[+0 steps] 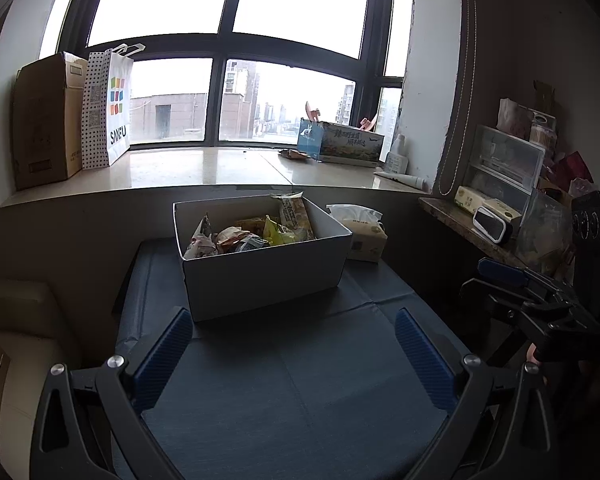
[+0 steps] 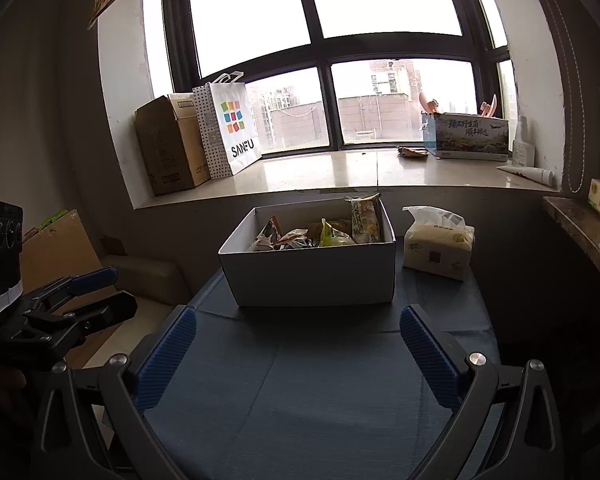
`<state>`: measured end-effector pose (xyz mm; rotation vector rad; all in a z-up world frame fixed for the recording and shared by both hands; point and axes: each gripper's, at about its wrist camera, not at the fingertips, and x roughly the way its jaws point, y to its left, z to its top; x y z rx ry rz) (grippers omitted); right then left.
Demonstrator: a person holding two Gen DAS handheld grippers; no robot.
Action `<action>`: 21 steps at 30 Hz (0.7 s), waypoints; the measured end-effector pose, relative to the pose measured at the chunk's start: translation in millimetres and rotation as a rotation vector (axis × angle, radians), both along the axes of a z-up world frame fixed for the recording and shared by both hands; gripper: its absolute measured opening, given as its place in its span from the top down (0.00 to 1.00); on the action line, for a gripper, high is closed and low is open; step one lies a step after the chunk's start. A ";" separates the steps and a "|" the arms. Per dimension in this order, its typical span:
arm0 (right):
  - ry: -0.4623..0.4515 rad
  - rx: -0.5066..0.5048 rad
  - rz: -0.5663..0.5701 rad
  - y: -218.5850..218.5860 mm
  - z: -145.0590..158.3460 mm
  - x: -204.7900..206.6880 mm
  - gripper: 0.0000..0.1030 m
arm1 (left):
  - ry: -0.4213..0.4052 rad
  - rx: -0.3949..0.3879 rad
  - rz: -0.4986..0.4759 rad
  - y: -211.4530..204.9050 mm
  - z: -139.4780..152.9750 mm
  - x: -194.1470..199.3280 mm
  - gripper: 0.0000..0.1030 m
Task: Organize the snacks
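A white open box (image 1: 268,276) (image 2: 316,276) stands at the far middle of a dark blue table (image 1: 284,384) (image 2: 300,392). Several snack packets (image 1: 256,228) (image 2: 324,232) lie inside it, one tall packet (image 2: 365,218) leaning on the back wall. My left gripper (image 1: 294,344) is open and empty, a short way before the box. My right gripper (image 2: 298,344) is open and empty, also before the box. The right gripper shows at the right edge of the left wrist view (image 1: 512,280); the left gripper shows at the left of the right wrist view (image 2: 84,292).
A tissue pack (image 1: 364,236) (image 2: 440,244) sits right of the box. The window sill (image 1: 204,168) (image 2: 340,172) behind holds a cardboard carton (image 1: 44,120), a SANFU paper bag (image 2: 236,128) and a printed box (image 2: 468,136). A cluttered side shelf (image 1: 500,216) stands at the right.
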<state>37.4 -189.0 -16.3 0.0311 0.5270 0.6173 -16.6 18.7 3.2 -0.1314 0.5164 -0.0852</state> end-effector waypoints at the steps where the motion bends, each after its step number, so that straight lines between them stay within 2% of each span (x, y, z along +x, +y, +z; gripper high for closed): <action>1: 0.003 0.001 0.000 -0.3 -0.3 0.1 0.00 | 0.000 0.003 -0.001 -0.5 -0.3 0.0 0.00; 21: 0.005 -0.004 0.005 0.2 0.0 0.0 0.00 | 0.012 0.004 -0.015 -3.9 -2.1 0.8 0.00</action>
